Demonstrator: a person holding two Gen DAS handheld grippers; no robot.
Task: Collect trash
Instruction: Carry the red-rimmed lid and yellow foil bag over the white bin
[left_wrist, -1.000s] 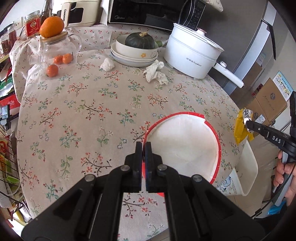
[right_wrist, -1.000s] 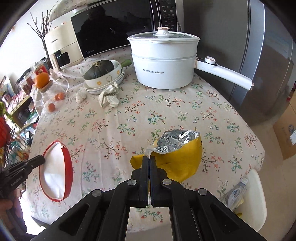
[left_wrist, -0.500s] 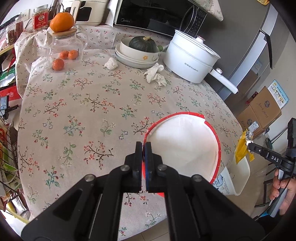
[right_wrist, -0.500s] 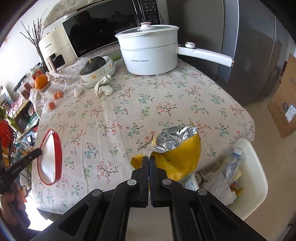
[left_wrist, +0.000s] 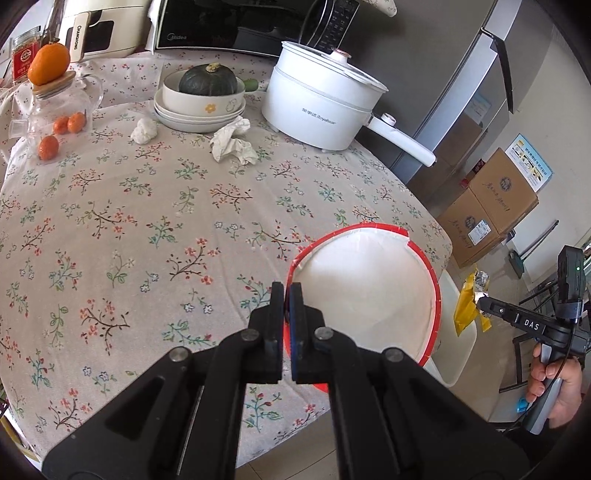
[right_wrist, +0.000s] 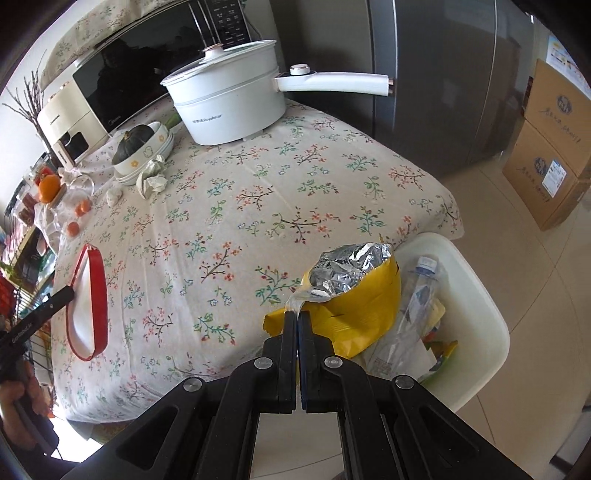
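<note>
My left gripper (left_wrist: 287, 291) is shut on the rim of a red-edged white paper plate (left_wrist: 365, 295), held above the table's right edge; the plate also shows in the right wrist view (right_wrist: 90, 302). My right gripper (right_wrist: 297, 317) is shut on a yellow foil-lined snack bag (right_wrist: 354, 295), held over the white trash bin (right_wrist: 480, 295) beside the table. The bag (left_wrist: 466, 302) and bin (left_wrist: 456, 354) also show in the left wrist view. Two crumpled tissues (left_wrist: 232, 142) (left_wrist: 144, 130) lie on the table near the bowls.
A white electric pot (left_wrist: 321, 107) with a long handle, stacked bowls with a dark squash (left_wrist: 205, 94), a glass jar with oranges (left_wrist: 55, 110) and a microwave stand at the table's back. Cardboard boxes (right_wrist: 550, 147) and a fridge stand to the right.
Both grippers moved right, toward the table's edge. The snack bag went from above the table to above the bin. The plate moved with my left gripper toward the bin.
</note>
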